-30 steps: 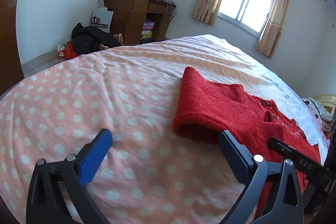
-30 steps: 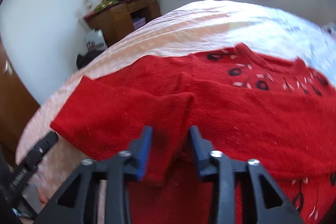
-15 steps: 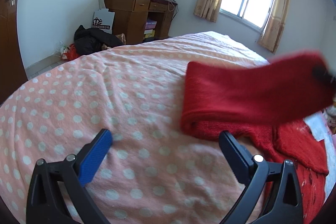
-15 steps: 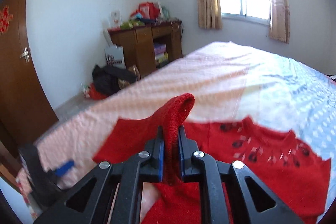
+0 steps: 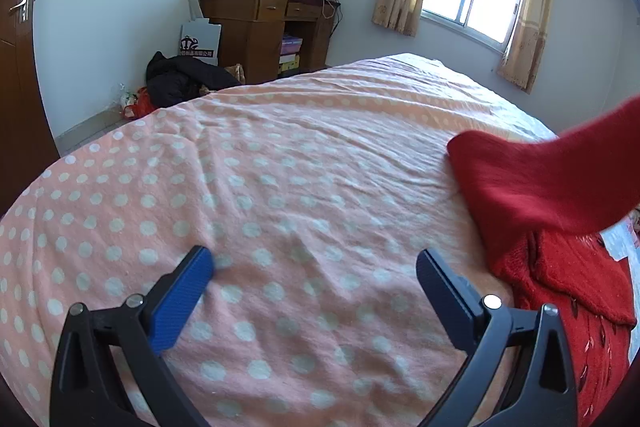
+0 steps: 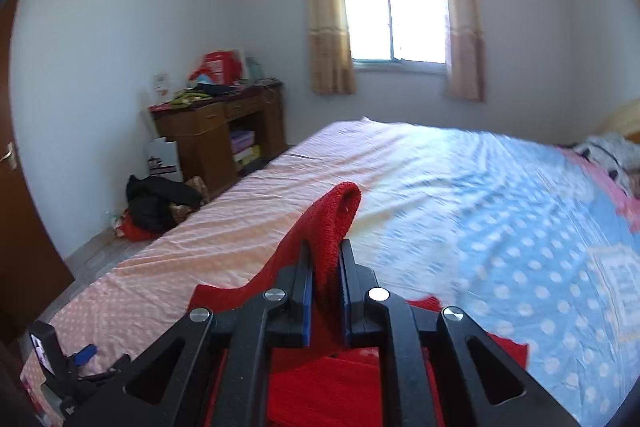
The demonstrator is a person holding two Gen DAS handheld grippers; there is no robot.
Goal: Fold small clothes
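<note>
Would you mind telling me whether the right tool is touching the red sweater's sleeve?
Touching. The right wrist view shows the right tool shut on the sleeve, red knit pinched between both fingers.

A home bedroom is shown. Most of the near space is taken up by a wide bed [image 5: 280, 187] covered with a pink polka-dot sheet. At the far wall a cluttered wooden desk [image 5: 264, 23] is seen, with dark clothes [image 5: 180, 77] heaped on the floor to its left. A curtained window [image 6: 394, 15] is set in the far wall, and a brown door [image 5: 18, 67] is seen at the left.
</note>
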